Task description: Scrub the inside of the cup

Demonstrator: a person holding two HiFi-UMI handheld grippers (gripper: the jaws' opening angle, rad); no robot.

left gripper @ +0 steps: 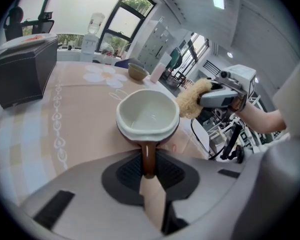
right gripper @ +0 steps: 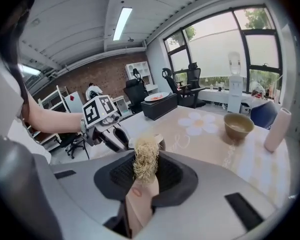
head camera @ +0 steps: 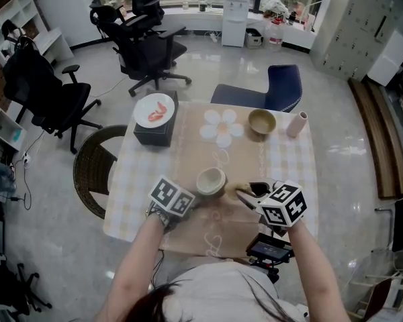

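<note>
The left gripper clamps the handle of the brown-and-white ceramic cup. The right gripper pinches a straw-coloured fibrous scrubber just beside it.

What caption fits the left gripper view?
Left gripper holds cup by its handle; right gripper holds scrubber beside the rim.

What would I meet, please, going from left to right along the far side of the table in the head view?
black box with a white plate on top → flower-shaped mat → brown bowl → pink cylinder
</note>
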